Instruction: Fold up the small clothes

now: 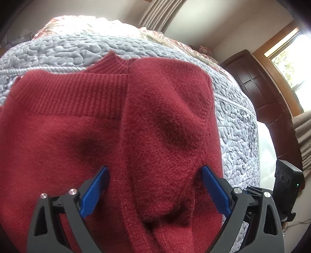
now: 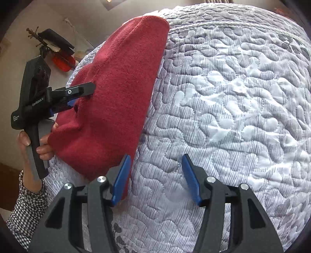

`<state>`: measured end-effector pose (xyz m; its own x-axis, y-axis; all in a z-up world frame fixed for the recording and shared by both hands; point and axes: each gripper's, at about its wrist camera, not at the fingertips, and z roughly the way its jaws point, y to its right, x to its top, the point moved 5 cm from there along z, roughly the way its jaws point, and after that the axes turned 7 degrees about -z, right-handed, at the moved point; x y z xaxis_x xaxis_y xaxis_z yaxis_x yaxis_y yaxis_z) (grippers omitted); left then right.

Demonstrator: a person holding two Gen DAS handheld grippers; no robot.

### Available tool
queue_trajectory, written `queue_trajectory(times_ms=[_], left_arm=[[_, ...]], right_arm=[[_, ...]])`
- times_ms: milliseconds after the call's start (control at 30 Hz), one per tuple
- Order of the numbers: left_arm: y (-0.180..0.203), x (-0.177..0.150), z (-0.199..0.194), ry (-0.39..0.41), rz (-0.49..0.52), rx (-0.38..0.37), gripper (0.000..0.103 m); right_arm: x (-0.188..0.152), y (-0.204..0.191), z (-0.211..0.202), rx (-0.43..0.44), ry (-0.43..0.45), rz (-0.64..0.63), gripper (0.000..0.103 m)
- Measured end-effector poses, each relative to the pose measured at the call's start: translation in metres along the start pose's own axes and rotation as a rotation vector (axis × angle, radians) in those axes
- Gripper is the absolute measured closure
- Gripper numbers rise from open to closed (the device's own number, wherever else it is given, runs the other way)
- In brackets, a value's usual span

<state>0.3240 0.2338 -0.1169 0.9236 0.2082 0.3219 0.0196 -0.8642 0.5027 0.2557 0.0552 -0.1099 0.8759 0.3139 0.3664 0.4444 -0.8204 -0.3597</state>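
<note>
Blue fingers of the left gripper sit wide apart at the bottom of the left wrist view. Between them and under them lies the red sweater. The fingers are right at the knit, but they do not pinch it. One part of the sweater is folded over the rest, so a long edge runs up its middle. Its ribbed band lies across the left half, and the collar sticks up at the far end.

From the right wrist view, the right gripper is open too, with its blue fingers spread. Its left finger is just beside the near edge of the sweater. Its right finger is over the bare quilt. Nothing is held between them.

Farther to the left in that view, a hand in a checked sleeve holds the handle of the left gripper, and that gripper's tips touch the sweater.

The sweater lies on a bed covered by the grey-blue quilt with bumpy stitching.

Far back, a dark wooden door and a window stand past the bed. A curtain hangs by the wall. In the other view, a coat rack stands against a pale wall.
</note>
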Motion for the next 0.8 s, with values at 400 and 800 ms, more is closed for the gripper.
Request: queue_trajectory(times_ms=[400,800], left_arm=[[0.016,-0.001,-0.013,0.033,0.009,-0.037,0.079],[0.002,0.003,-0.090,0.175,0.002,-0.101,0.084]], right_arm=[[-0.007,0.005,-0.004,-0.016,0.008,0.002,0.049],[-0.009,-0.013,-0.010,-0.008,0.018,-0.014,0.048]])
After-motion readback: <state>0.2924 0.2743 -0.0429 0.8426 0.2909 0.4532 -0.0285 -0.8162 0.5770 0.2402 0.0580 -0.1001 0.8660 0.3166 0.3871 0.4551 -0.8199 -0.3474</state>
